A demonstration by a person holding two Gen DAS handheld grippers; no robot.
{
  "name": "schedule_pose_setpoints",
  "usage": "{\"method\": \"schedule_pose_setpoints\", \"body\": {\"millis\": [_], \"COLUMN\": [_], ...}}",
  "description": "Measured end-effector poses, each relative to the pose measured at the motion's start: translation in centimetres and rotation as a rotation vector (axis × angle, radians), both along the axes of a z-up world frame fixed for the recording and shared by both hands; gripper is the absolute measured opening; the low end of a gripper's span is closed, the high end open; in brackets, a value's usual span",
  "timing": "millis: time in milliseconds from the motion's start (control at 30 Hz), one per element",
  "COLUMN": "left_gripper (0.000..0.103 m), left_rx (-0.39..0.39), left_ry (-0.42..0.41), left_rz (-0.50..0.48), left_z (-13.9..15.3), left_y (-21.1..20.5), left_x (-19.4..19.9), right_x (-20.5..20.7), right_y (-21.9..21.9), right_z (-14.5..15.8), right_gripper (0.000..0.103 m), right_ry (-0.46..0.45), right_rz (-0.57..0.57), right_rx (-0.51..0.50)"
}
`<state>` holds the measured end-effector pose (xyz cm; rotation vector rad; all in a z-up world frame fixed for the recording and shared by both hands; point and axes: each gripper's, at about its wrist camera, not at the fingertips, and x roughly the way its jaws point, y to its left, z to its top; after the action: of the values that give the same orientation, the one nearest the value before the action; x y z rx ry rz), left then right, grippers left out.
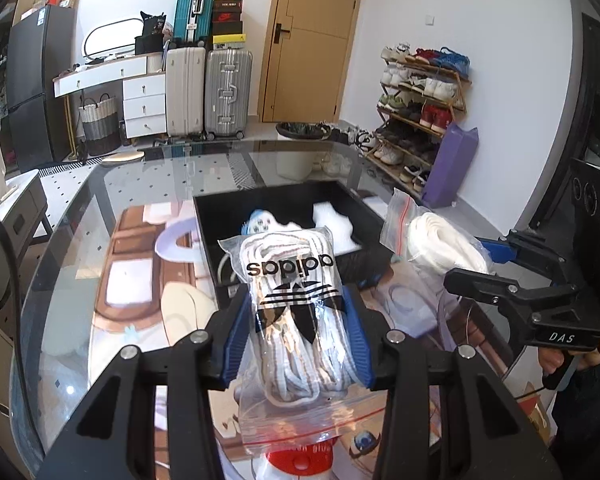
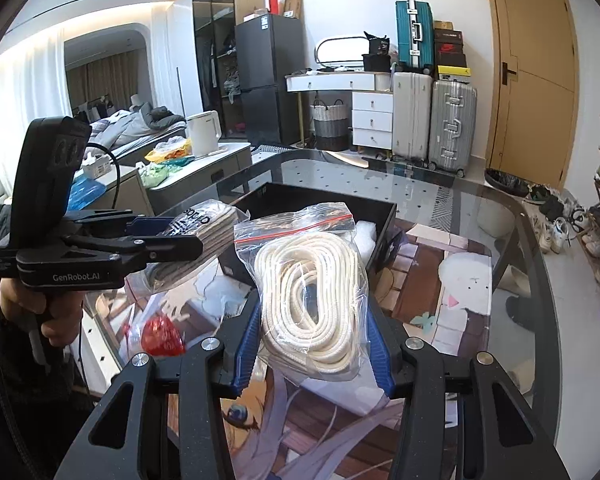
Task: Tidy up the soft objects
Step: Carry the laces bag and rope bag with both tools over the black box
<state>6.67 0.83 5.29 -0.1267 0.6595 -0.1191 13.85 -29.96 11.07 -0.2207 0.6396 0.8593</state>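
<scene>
My left gripper (image 1: 296,312) is shut on a clear zip bag of white-grey laces with a black adidas logo (image 1: 296,304) and holds it above the near edge of a black box (image 1: 208,216). My right gripper (image 2: 314,316) is shut on a clear zip bag of cream rope (image 2: 312,280), held above the table in front of the same black box (image 2: 384,208). In the left wrist view the rope bag (image 1: 440,240) and right gripper (image 1: 496,264) are at the right. In the right wrist view the laces bag (image 2: 208,228) and left gripper (image 2: 172,236) are at the left.
The black box holds white soft pieces (image 1: 336,220) and a blue-white item (image 1: 260,222). A red item in a bag (image 2: 160,336) lies on the glass table (image 1: 148,168), which has a printed mat (image 2: 432,288) on it. Suitcases (image 1: 228,92) and a shoe rack (image 1: 420,108) stand behind.
</scene>
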Motion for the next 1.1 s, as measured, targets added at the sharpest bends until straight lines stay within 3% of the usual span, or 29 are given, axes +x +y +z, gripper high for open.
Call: {"method": "schedule_pose_setpoints", "body": {"millis": [367,833,1100], "left_gripper": [0.043,0.043,0.043], "left_rx": [-0.001,0.005,0.014], "left_ry": [-0.024,0.013,0.046], "left_rz": [0.013,0.016,0.019], "left_z": [1.2,-0.1,-1.0], "left_y": [1.0,1.5,1.9], "left_x": [2.8,7.0,9.2], "right_x": [2.9,6.3,7.7], "right_y": [1.9,5.0,7.0], "right_z": [1.5,0.3,-0.5], "right_gripper": [0.048,0.048,0.048], "right_ry": [0.03,0.07,0.041], "right_rz": [-0.074,-0.087,-0.081], "right_rx": [-0.017,-0.099,-0.173]}}
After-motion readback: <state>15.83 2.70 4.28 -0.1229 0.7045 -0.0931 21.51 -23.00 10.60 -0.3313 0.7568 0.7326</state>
